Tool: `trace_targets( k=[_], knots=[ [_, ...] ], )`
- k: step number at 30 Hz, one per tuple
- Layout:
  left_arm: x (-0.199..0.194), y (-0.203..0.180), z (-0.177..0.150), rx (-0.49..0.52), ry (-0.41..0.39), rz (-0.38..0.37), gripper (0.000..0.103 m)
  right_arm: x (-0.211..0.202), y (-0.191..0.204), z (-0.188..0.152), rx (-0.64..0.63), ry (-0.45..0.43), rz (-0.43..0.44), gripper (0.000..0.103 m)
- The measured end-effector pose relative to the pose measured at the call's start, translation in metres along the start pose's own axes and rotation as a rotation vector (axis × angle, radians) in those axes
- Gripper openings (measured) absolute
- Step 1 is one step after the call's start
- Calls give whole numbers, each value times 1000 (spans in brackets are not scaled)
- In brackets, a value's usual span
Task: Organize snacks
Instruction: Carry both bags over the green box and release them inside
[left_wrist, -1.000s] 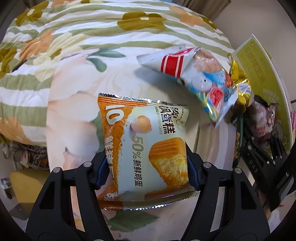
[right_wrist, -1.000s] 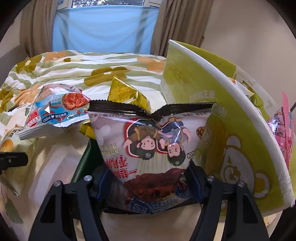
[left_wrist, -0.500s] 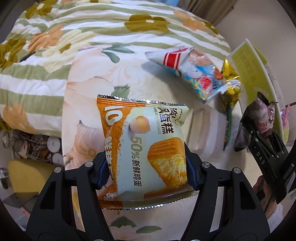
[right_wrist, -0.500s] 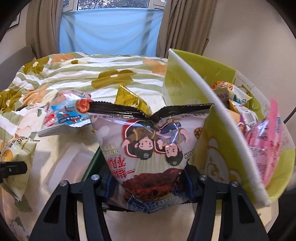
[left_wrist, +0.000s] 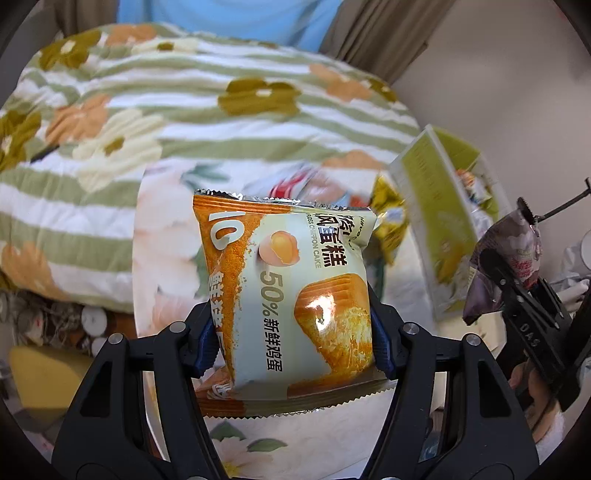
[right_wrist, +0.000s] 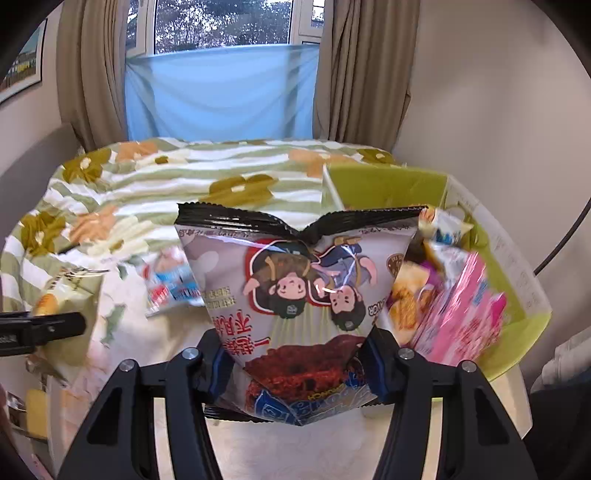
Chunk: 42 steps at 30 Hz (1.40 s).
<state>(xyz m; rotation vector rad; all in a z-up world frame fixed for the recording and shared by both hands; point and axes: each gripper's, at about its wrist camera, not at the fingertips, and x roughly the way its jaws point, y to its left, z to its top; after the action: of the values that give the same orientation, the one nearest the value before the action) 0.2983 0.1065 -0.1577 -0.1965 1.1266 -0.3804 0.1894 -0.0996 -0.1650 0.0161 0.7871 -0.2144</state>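
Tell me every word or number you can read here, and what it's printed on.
"50%": cake packet in the left gripper.
"10": same packet, on its orange edge.
"CHIFFON CAKE": same packet, partly creased; its Chinese characters are clear too.
"DAS": right gripper's arm, seen from the left camera.
Cartoon snack bag in the right gripper: print upside down and crumpled, not read.
Green box: small print, blurred.
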Motion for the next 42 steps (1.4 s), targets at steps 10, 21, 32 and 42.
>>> trace_targets(
  k=[10, 21, 32, 42],
  knots=[
    [-27, -70, 39, 41, -123, -20, 62, -32, -52, 53, 66, -38, 82, 54],
    [13, -213, 59, 54, -161, -83, 62, -18, -158, 74, 55, -8, 128, 54],
    [108, -305, 87, 45, -91, -46, 62, 12, -245, 81, 52, 36, 178, 54],
    [134, -302, 87, 22, -59, -10, 102, 39, -256, 87, 63, 95, 230, 54]
  ],
)
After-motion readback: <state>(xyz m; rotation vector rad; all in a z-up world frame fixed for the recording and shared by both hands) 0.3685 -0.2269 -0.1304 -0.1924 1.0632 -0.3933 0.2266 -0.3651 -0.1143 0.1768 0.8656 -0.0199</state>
